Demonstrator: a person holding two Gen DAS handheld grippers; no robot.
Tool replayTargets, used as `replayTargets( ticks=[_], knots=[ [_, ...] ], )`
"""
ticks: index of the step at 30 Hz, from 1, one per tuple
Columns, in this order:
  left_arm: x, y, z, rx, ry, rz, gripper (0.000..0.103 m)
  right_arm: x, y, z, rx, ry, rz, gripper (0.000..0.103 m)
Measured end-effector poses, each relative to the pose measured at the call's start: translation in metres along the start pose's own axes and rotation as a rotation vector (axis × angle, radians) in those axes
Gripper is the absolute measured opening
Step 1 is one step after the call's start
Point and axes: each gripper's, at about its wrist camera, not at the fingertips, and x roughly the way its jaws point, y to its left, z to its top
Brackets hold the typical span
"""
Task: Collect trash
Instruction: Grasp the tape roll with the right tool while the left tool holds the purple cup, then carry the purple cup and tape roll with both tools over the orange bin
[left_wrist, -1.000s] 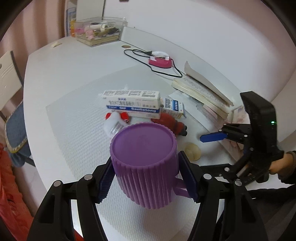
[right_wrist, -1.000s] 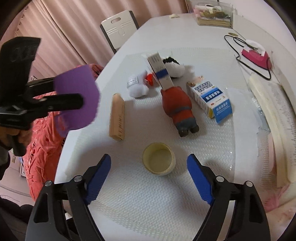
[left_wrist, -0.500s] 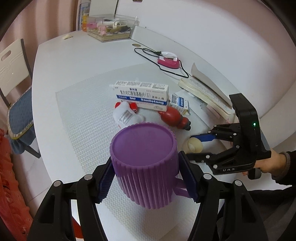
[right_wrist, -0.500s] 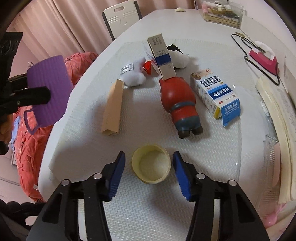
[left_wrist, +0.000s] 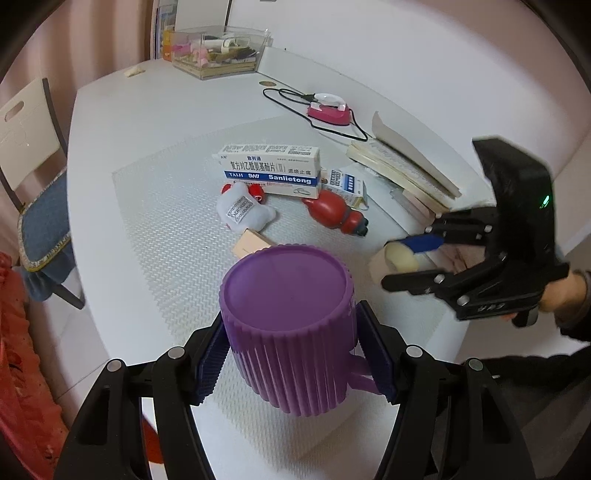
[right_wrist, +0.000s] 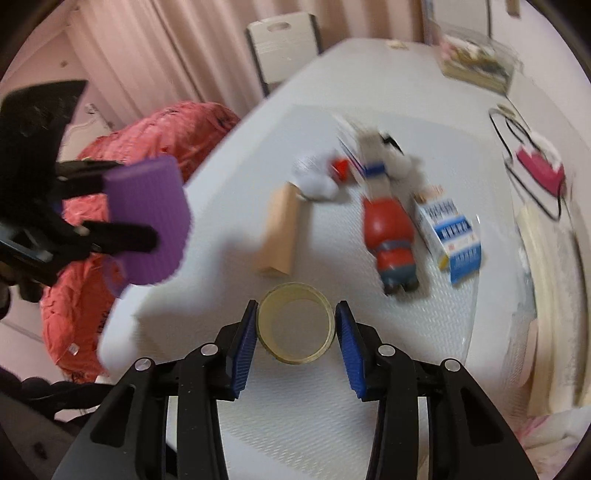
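Note:
My left gripper (left_wrist: 291, 354) is shut on a purple ribbed mug (left_wrist: 288, 321), held above the near edge of the white table with its flat base facing the camera. In the right wrist view that mug (right_wrist: 147, 218) hangs at the left, off the table edge. My right gripper (right_wrist: 295, 321) has its jaws closing on a small pale yellow cup (right_wrist: 295, 321), and both blue pads touch its sides. In the left wrist view the right gripper (left_wrist: 406, 264) holds this yellow cup (left_wrist: 400, 254) a little above the mat.
On the textured mat (left_wrist: 166, 221) lie a long white-and-blue medicine box (left_wrist: 271, 170), a smaller box (left_wrist: 347, 182), a red toy figure (left_wrist: 334, 212), a white plush (left_wrist: 242, 210) and a wooden block (left_wrist: 251, 242). Books (left_wrist: 402, 170) lie at the right. A red bag (right_wrist: 147, 147) sits below the table's left edge.
The right gripper's jaws have come together around the yellow cup and lifted it off the mat. The left gripper has shifted sideways, still holding the purple mug.

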Motion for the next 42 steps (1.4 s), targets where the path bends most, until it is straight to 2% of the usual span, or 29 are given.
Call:
replayTargets(
  ticks=[9, 17, 31, 36, 42],
  knots=[
    [-0.069, -0.007, -0.022, 0.012, -0.053, 0.086, 0.067, -0.050, 0.060, 0.038, -0.111, -0.097, 0.096, 0.042],
    [-0.123, 0.011, -0.064, -0.061, -0.087, 0.175, 0.067, -0.050, 0.127, 0.062, -0.218, -0.114, 0.165, 0.042],
    [-0.170, 0.072, -0.137, -0.270, -0.113, 0.270, 0.067, 0.001, 0.257, 0.105, -0.403, -0.065, 0.298, 0.042],
    [-0.171, 0.101, -0.154, -0.328, -0.100, 0.277, 0.067, 0.032, 0.300, 0.119, -0.444, -0.029, 0.336, 0.042],
    [-0.165, 0.143, -0.171, -0.386, -0.094, 0.271, 0.067, 0.082, 0.332, 0.132, -0.452, 0.030, 0.355, 0.042]
  ],
)
